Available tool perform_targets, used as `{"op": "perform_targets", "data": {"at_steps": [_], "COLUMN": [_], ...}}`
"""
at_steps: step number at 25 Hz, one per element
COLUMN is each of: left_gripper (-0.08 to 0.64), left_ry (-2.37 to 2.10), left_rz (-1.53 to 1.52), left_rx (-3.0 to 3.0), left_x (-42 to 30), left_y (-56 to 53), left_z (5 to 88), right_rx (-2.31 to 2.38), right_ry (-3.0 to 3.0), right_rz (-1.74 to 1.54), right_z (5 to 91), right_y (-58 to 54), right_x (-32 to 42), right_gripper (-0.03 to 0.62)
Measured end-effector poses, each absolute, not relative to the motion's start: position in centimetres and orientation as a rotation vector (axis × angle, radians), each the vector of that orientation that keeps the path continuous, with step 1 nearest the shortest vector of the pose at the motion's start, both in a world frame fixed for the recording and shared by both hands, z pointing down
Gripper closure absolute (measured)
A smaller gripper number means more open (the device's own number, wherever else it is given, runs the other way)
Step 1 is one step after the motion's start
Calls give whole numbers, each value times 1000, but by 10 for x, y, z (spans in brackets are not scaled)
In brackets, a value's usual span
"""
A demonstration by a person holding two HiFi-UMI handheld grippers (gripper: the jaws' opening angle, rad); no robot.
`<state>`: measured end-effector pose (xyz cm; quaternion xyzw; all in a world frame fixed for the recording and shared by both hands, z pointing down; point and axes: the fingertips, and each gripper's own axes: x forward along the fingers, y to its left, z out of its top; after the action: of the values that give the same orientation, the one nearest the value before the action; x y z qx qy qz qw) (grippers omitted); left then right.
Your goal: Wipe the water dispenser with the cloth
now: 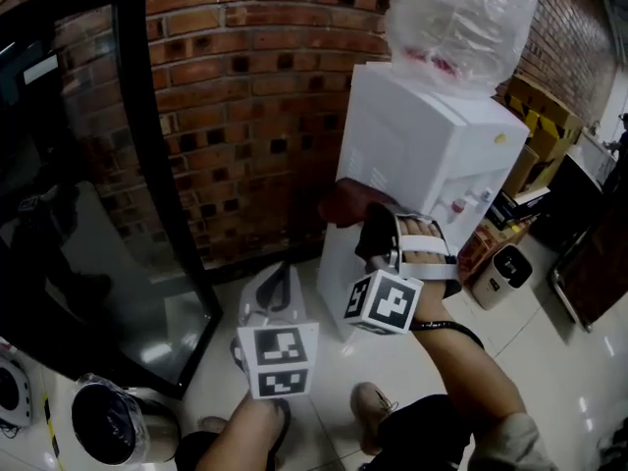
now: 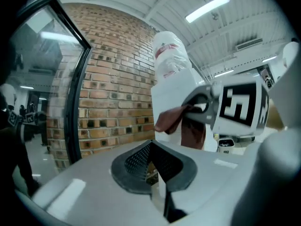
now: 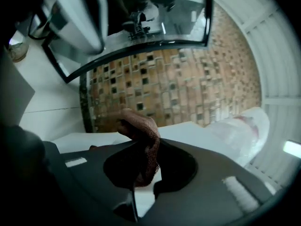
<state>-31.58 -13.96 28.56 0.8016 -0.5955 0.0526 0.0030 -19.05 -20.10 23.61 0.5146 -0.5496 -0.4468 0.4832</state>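
With the right claw [image 1: 371,232] pinching the dark reddish-brown cloth [image 1: 343,202] just beside the upper face of the white box-shaped water dispenser [image 1: 422,145] on the floor, press the cloth flat, stroke evenly, and hold the closed, empty left claw [image 2: 157,173] clear.

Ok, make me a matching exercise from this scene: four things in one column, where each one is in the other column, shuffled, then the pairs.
1. brown cloth
2. white water dispenser
3. plastic-wrapped bottle
4. black-framed glass panel

A. on top of the dispenser
B. at the head view's far left
C. pinched between the fingers of the right gripper
D. in front of the red brick wall

Pairs: 1-C, 2-D, 3-A, 4-B
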Motion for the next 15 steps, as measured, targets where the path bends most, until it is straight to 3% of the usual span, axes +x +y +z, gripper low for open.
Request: {"op": "perform_targets", "data": {"at_steps": [8,15], "left_gripper": [560,560], "left_ry": [-1877,-1854], "left_rz": [59,-1], "left_rx": [2573,2547], "left_x": [-303,-306], "left_y": [-144,-156], "left_z": [248,243], "right_rx": [1599,1591], "right_ry": [-1204,-1106], "right_rz": [-1296,-1255], "right_z": [53,36], "right_y": [-161,-189], "right_x": [-149,-129], "right_gripper": [523,522]}}
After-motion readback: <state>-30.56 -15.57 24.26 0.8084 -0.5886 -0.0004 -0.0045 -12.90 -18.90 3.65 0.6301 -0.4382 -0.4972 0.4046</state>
